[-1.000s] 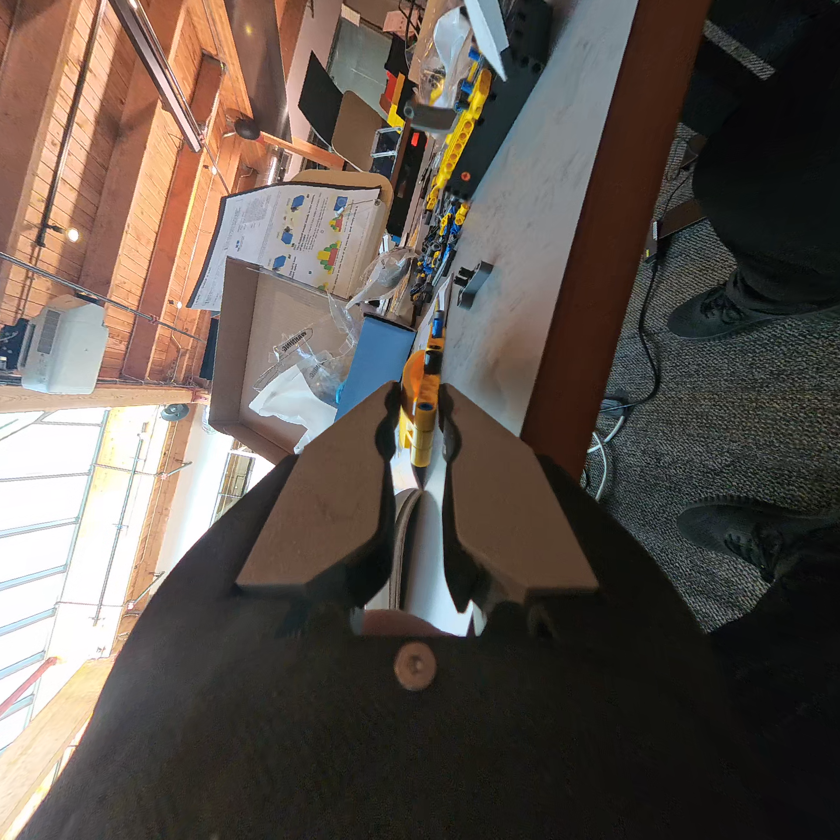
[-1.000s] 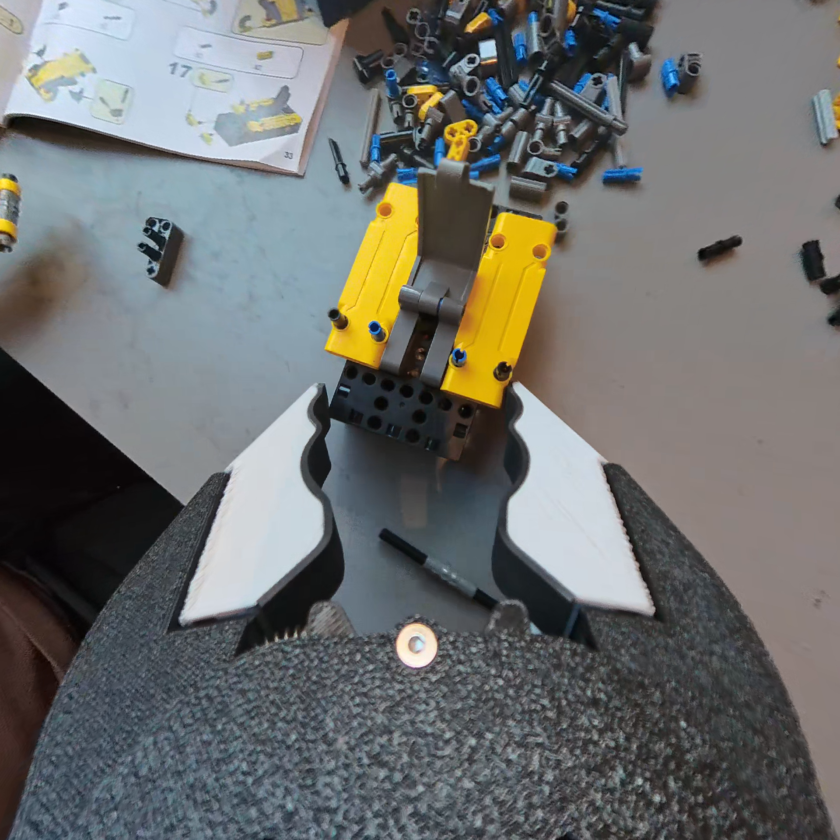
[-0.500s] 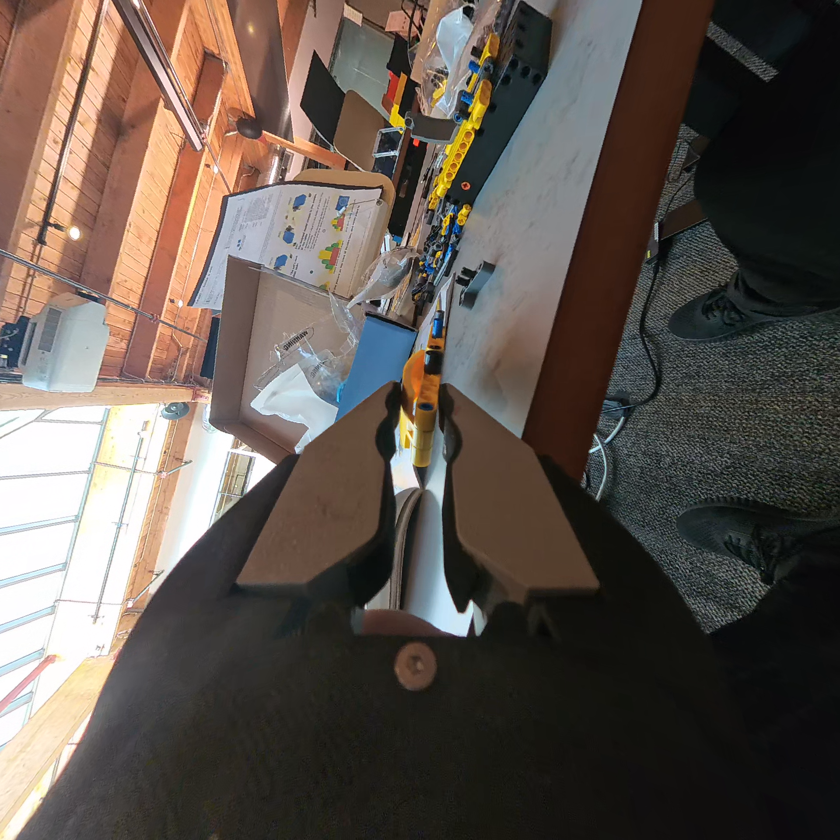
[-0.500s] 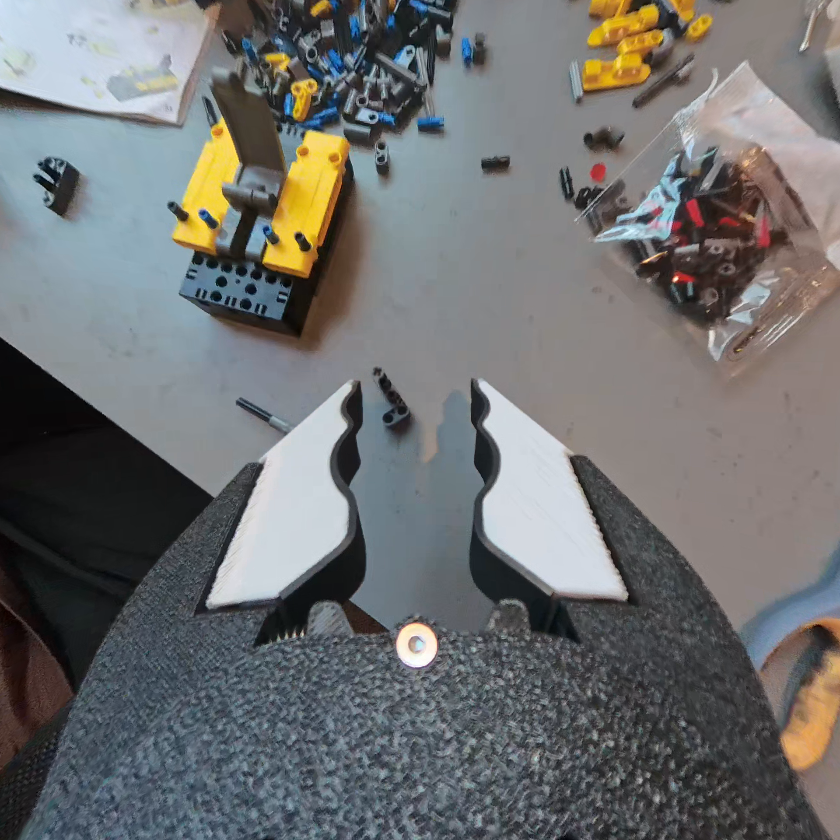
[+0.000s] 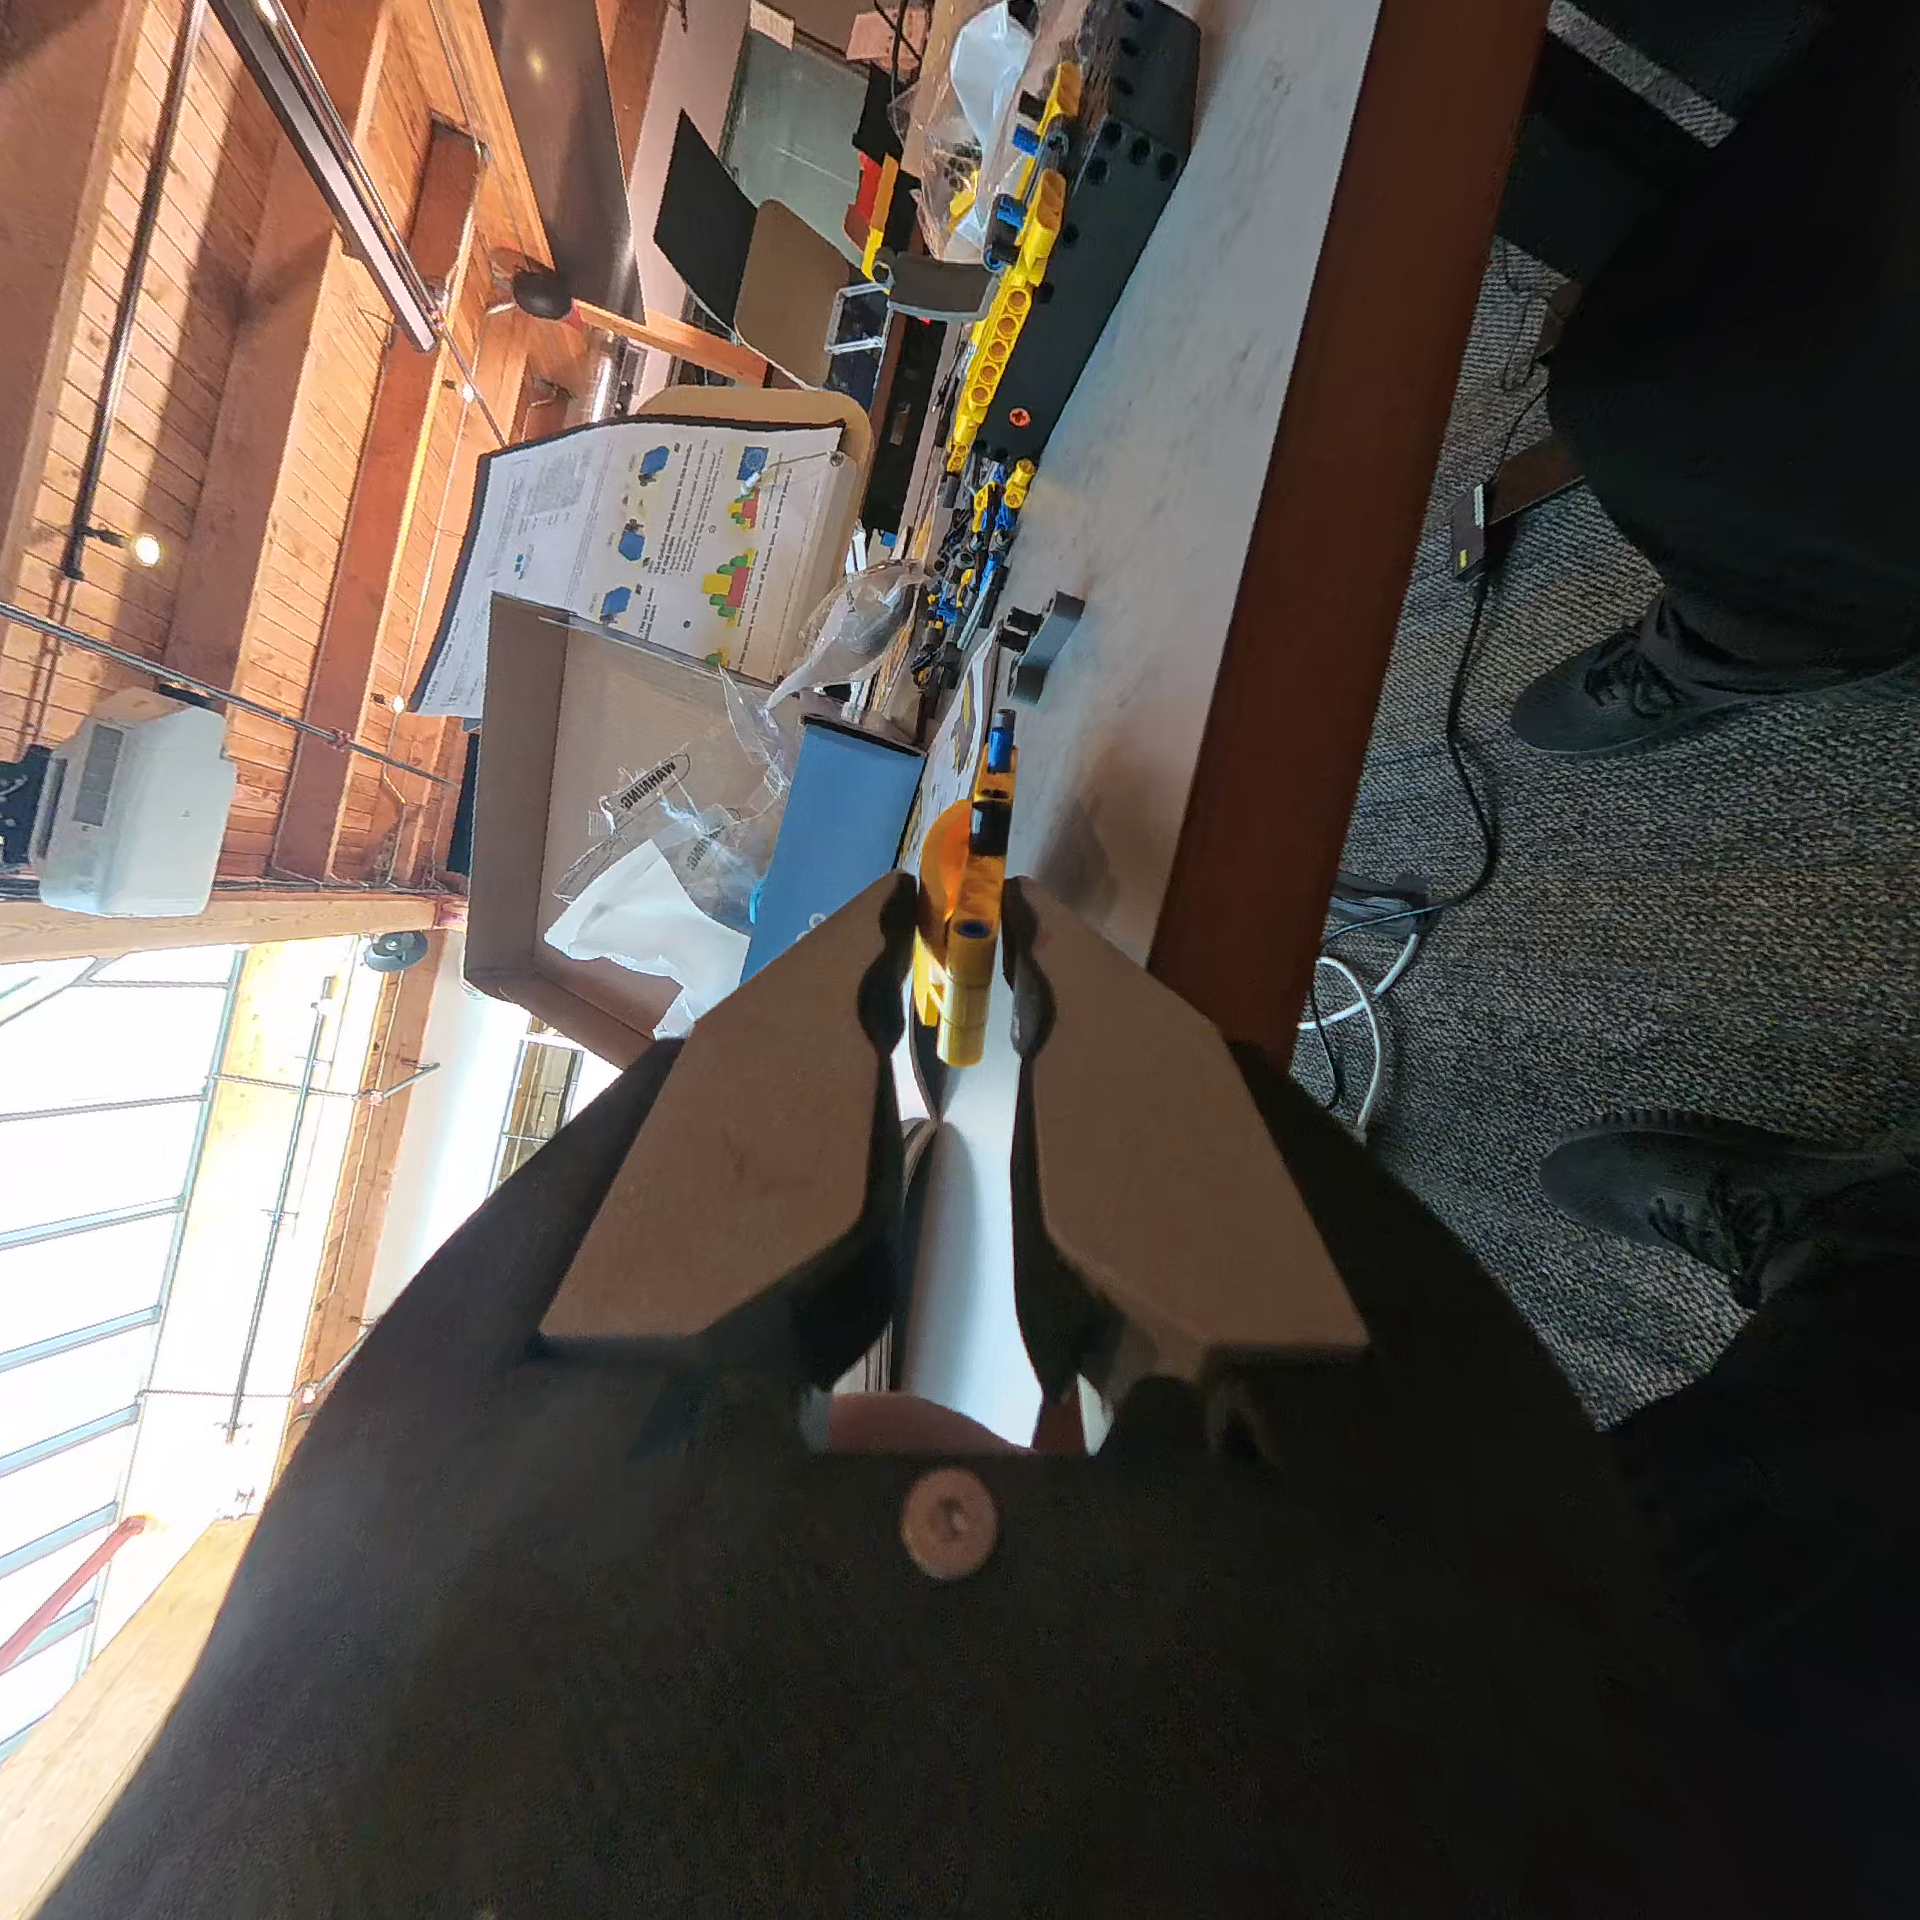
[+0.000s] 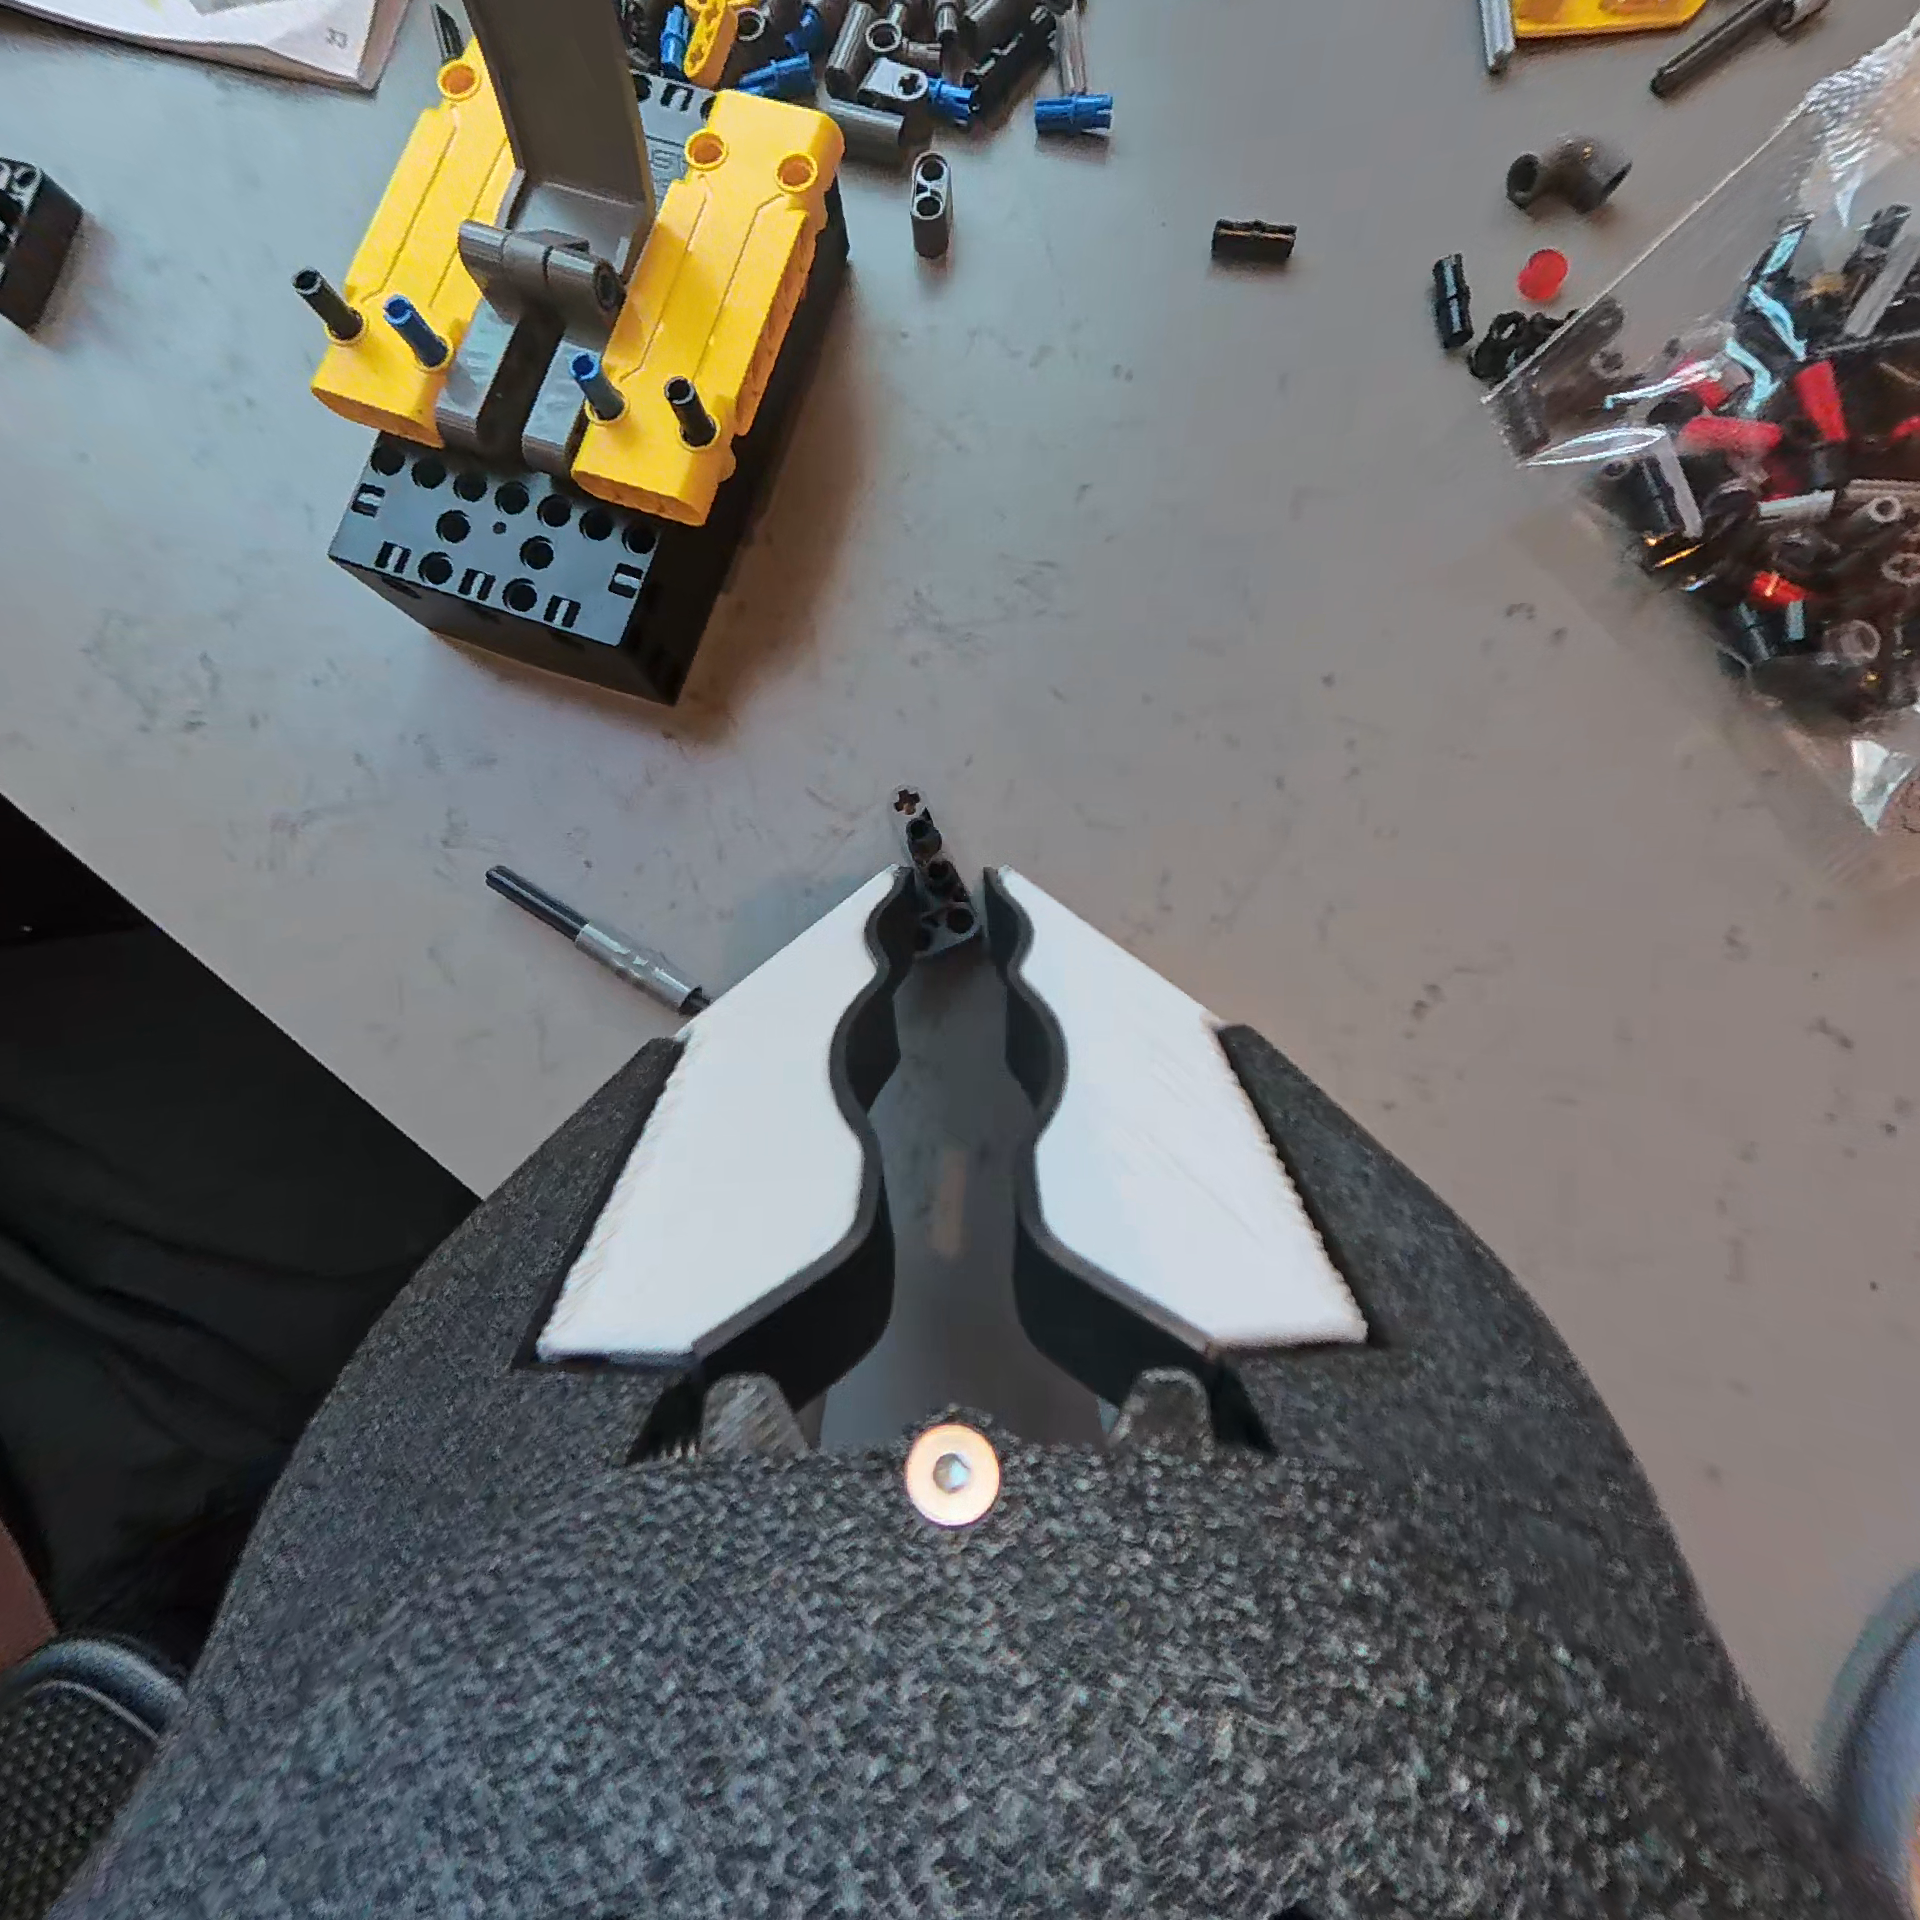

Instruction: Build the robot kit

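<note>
My left gripper is shut on a small yellow building-brick assembly with blue pins and an orange round part, held at the table's near edge; the view is rolled sideways. My right gripper is shut on a small black beam with holes that lies on the grey table. A yellow and black brick model with a grey upright flap stands to the upper left of the right gripper; it also shows far off in the left wrist view.
A thin black and grey axle lies left of the right gripper near the table edge. A clear bag of black and red parts lies at right. Loose parts are piled at the top. A cardboard box and a person's shoes show in the left wrist view. Some 35 centimetres of space lies between my two pairs of fingers.
My right gripper left the yellow and black model, moved right and down over the small black beam, and closed on it. My left gripper has kept hold of the yellow assembly.
</note>
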`<move>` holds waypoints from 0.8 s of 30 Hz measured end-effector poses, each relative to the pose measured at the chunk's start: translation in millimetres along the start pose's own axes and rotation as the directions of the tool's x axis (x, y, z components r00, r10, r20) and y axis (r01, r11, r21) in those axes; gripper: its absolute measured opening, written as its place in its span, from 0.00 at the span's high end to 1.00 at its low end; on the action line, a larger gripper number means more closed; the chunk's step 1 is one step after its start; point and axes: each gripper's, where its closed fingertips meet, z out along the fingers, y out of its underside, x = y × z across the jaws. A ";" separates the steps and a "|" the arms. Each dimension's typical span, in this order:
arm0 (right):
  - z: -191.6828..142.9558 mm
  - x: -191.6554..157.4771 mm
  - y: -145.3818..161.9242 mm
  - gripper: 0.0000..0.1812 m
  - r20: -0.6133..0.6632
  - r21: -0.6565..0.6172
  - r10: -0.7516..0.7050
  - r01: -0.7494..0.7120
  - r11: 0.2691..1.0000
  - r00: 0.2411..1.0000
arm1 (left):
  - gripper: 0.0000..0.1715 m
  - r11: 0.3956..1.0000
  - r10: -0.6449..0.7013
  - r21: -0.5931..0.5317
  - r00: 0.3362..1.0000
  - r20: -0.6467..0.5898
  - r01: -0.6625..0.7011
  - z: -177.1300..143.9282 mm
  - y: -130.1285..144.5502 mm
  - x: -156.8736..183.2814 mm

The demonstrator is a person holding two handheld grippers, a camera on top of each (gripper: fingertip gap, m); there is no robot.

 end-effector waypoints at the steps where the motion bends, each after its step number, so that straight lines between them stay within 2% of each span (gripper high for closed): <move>1: 0.1 1.5 -0.3 0.91 -0.008 0.003 0.012 -0.012 1.000 1.000 | 0.93 1.000 -0.002 0.002 1.000 0.001 0.002 -0.1 -0.4 -0.6; 6: -4.5 1.0 -13.3 0.73 -0.036 0.063 0.062 -0.059 0.996 0.997 | 0.93 1.000 -0.012 0.001 1.000 0.006 0.012 -0.9 0.8 -3.2; 10: -6.8 -25.0 -38.5 0.61 -0.028 0.136 0.058 -0.054 0.989 0.998 | 0.93 1.000 -0.011 0.001 1.000 0.004 0.011 -0.3 0.9 -2.7; 11: -4.9 -34.8 -43.8 0.60 -0.014 0.145 0.056 -0.053 0.988 0.998 | 0.93 1.000 -0.010 0.002 1.000 0.003 0.010 -0.2 0.7 -2.3; 14: 8.7 -64.4 -49.4 0.53 0.036 0.116 0.032 -0.036 0.993 0.999 | 0.93 1.000 -0.007 0.004 1.000 0.005 0.007 -0.6 -0.2 -2.5; 18: 33.8 -65.4 -43.2 0.51 -0.039 0.046 0.047 -0.045 0.998 0.998 | 0.93 1.000 -0.007 0.003 1.000 0.005 0.007 -0.7 0.2 -2.9; 20: 39.5 -68.3 -41.4 0.52 -0.035 0.046 0.066 -0.064 0.997 0.997 | 0.93 1.000 -0.007 0.003 1.000 0.007 0.007 -1.0 0.1 -3.7; 23: 37.0 -73.2 -39.8 0.67 -0.033 0.055 0.048 -0.046 0.997 0.998 | 0.93 1.000 -0.015 0.007 1.000 0.012 0.014 -1.4 0.0 -6.3; 24: 35.7 -73.6 -37.5 0.68 -0.042 0.050 0.043 -0.041 0.998 0.998 | 0.93 1.000 -0.018 0.008 1.000 0.013 0.017 -1.3 0.1 -7.0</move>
